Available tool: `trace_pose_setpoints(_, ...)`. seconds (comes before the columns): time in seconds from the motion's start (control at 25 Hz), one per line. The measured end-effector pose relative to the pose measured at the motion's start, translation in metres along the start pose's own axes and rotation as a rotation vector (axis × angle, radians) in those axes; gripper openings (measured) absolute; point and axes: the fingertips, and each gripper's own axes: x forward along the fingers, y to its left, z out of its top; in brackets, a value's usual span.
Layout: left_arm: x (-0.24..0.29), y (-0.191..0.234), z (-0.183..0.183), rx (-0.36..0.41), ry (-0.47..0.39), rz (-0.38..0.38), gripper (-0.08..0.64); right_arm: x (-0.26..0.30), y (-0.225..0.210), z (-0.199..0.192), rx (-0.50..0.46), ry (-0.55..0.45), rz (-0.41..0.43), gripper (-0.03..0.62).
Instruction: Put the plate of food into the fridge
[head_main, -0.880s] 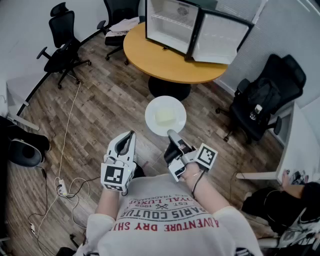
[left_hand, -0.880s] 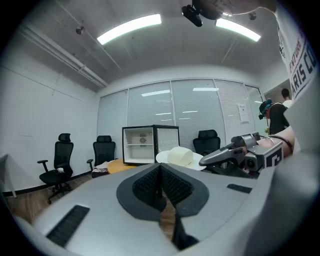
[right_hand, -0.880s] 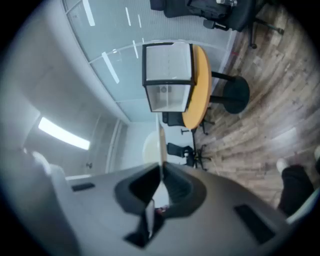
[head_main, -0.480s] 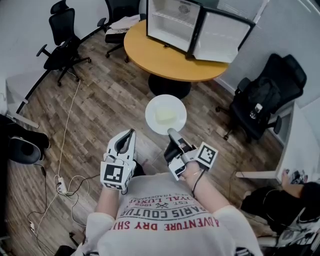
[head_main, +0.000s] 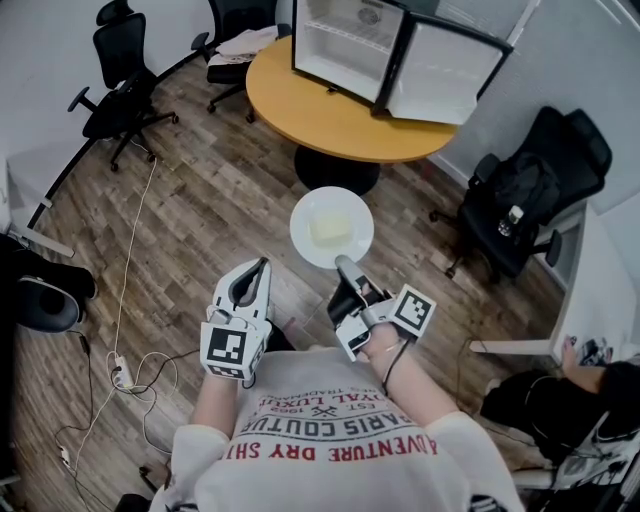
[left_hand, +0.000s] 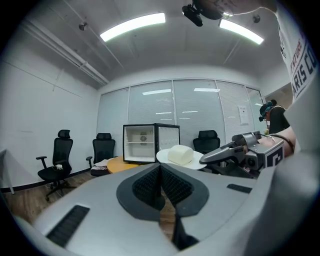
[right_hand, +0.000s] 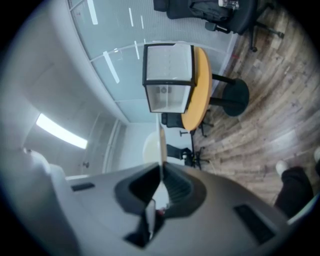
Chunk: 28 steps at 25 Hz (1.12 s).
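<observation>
A white plate (head_main: 331, 229) with a pale block of food (head_main: 329, 229) on it hangs level above the wooden floor, held by its near rim. My right gripper (head_main: 342, 266) is shut on that rim; in the right gripper view the plate (right_hand: 161, 145) shows edge-on between the pads. My left gripper (head_main: 262, 266) is beside it to the left, shut and holding nothing. In the left gripper view the plate (left_hand: 172, 159) and food (left_hand: 180, 154) float right of centre. The small fridge (head_main: 345, 45) stands on the round table (head_main: 335, 117) ahead, its door (head_main: 436, 72) swung open to the right.
Black office chairs stand around: one (head_main: 112, 75) at far left, one (head_main: 235, 35) behind the table with cloth on it, one (head_main: 525, 195) at right with a bag. Cables (head_main: 125, 330) trail over the floor at left. A desk edge (head_main: 590, 290) and a seated person (head_main: 545, 410) are at right.
The whole view has shifted slightly; the plate and both grippers keep their positions relative to each other. The grip is unchanged.
</observation>
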Motion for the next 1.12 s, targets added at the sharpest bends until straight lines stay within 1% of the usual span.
trace_pose_setpoints(0.2,0.007,0.025,-0.001,-0.009,-0.003,-0.019,0.029,0.022,-0.003,-0.004,0.0,-0.018,-0.021,0.038)
trace_pose_setpoints(0.4,0.025,0.058,-0.001,-0.012,-0.004,-0.043,0.029,0.057,-0.002,-0.003,-0.006,-0.039,-0.02,0.038)
trace_pose_setpoints(0.6,0.047,0.108,0.003,-0.003,-0.009,-0.072,0.029,0.105,-0.003,-0.003,0.003,-0.078,-0.031,0.038)
trace_pose_setpoints(0.92,0.083,0.191,0.014,0.003,-0.007,-0.125,0.029,0.19,0.006,-0.003,0.008,-0.14,-0.015,0.038)
trace_pose_setpoints(1.12,0.099,0.228,0.012,0.014,0.0,-0.142,0.029,0.226,0.005,-0.003,0.021,-0.163,-0.018,0.038)
